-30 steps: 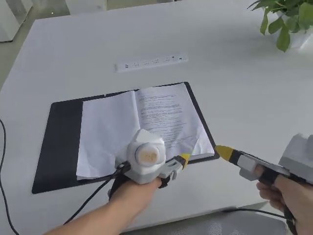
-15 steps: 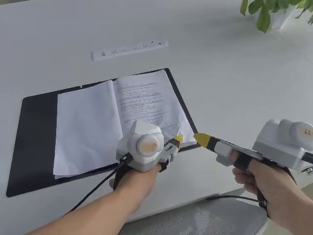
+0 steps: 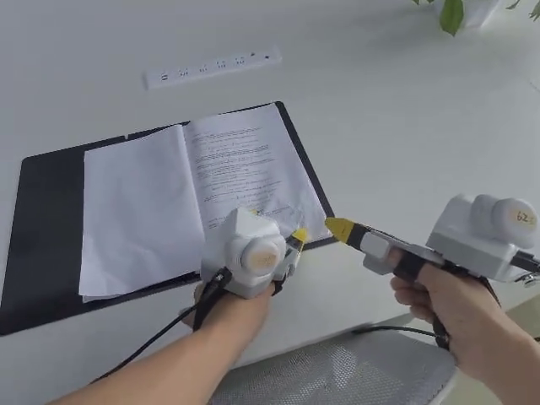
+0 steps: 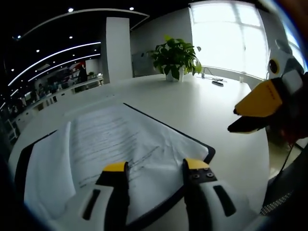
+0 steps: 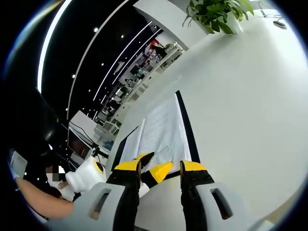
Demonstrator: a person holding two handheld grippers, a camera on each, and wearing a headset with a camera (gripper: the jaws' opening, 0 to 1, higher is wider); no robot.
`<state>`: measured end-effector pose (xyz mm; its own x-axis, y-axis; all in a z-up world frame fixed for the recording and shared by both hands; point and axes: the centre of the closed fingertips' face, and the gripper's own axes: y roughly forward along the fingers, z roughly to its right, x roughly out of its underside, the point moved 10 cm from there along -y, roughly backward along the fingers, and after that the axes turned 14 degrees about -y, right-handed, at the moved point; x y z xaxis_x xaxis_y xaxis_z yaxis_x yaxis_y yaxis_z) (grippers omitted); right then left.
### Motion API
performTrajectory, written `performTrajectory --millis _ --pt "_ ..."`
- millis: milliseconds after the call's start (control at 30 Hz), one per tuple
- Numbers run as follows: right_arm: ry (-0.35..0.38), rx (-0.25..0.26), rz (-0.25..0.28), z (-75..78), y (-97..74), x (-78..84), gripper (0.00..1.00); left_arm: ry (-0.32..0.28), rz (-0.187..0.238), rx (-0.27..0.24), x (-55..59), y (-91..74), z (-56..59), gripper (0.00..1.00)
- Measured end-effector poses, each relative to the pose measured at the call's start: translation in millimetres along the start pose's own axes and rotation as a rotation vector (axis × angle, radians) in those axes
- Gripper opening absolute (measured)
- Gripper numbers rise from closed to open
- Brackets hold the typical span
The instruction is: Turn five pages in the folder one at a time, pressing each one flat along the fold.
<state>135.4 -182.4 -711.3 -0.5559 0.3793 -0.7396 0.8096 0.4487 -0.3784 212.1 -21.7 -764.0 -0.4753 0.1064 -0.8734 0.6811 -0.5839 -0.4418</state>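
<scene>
Lying open on the white tabletop [image 3: 405,101], the black folder [image 3: 38,228] shows a printed page [image 3: 245,164] on its right. The left gripper [image 3: 295,239] is at that page's near corner, jaws spread and empty; the right gripper [image 3: 342,228] hangs just off that corner, jaws likewise apart.

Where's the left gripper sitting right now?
In the head view, the left gripper is at the near right corner of the folder, jaws open over the printed page; the right gripper is just to its right, off the folder.
</scene>
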Motion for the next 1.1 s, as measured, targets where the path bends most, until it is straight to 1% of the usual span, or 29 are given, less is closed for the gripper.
performTrajectory --millis 67,133,267,300,333,367,400,433,467,500,567,700,833,900,933,967,1033,1100 --pt "0.001 -0.002 0.007 -0.6 0.6 -1.0 0.31 0.012 0.0 0.005 -0.2 0.7 0.0 0.43" --pt "0.004 0.0 0.013 -1.1 0.7 -1.7 0.31 0.01 -0.005 0.007 -1.4 0.8 -0.1 0.43" --pt "0.005 -0.001 0.016 -1.4 1.6 -2.1 0.31 0.018 -0.004 0.009 -1.1 0.5 -0.5 0.38" --pt "0.006 -0.002 0.017 -1.4 1.9 -2.3 0.31 0.021 -0.003 0.005 -1.2 0.5 -1.0 0.36" --pt "0.006 -0.003 0.02 -1.5 2.1 -2.5 0.31 0.027 -0.006 0.005 -1.2 0.5 -1.4 0.31" --pt "0.006 -0.002 0.02 -1.0 2.2 -2.6 0.31 0.068 -0.007 -0.006 -2.3 0.5 -2.3 0.18" --pt "0.007 -0.001 0.018 -0.5 2.2 -2.5 0.31 0.163 -0.022 0.002 -1.5 0.7 0.5 0.12" --pt "0.007 -0.002 0.018 0.4 2.3 -2.5 0.31 0.142 -0.01 0.001 -0.7 1.1 2.1 0.11" --pt "0.008 -0.003 0.021 0.8 2.2 -2.7 0.31 0.076 -0.005 -0.007 0.4 1.1 1.6 0.11" --pt "0.011 -0.001 0.022 1.2 2.0 -2.9 0.31 0.085 -0.007 -0.002 -0.1 1.3 0.0 0.11" --pt "0.015 0.002 0.029 1.6 1.9 -3.2 0.31 0.081 -0.012 -0.002 -0.8 1.5 -0.7 0.11" --pt "0.019 -0.001 0.027 1.3 3.4 -2.2 0.31 0.088 -0.024 0.002 -1.9 1.1 -0.6 0.11" --pt "0.016 -0.005 0.022 -0.7 4.0 -1.8 0.31 0.1 -0.028 0.004 -1.9 1.2 -0.7 0.11" --pt "0.017 -0.001 0.023 -0.5 4.2 -1.9 0.31 0.107 -0.035 0.004 -2.7 1.1 -1.7 0.09" --pt "0.018 0.0 0.024 -0.3 4.3 -2.0 0.31 0.115 -0.037 -0.005 -3.8 1.5 -3.7 0.07" --pt "0.018 -0.001 0.024 -0.3 4.4 -2.0 0.3 0.128 -0.041 0.001 -4.1 1.4 -4.0 0.06" --pt "0.017 -0.006 0.02 -0.7 5.0 -1.6 0.3 0.128 -0.045 0.006 -4.3 1.6 -4.6 0.06" --pt "0.027 -0.01 0.031 -1.2 5.6 -2.2 0.3 0.123 -0.046 0.004 -4.3 1.8 -4.7 0.05"
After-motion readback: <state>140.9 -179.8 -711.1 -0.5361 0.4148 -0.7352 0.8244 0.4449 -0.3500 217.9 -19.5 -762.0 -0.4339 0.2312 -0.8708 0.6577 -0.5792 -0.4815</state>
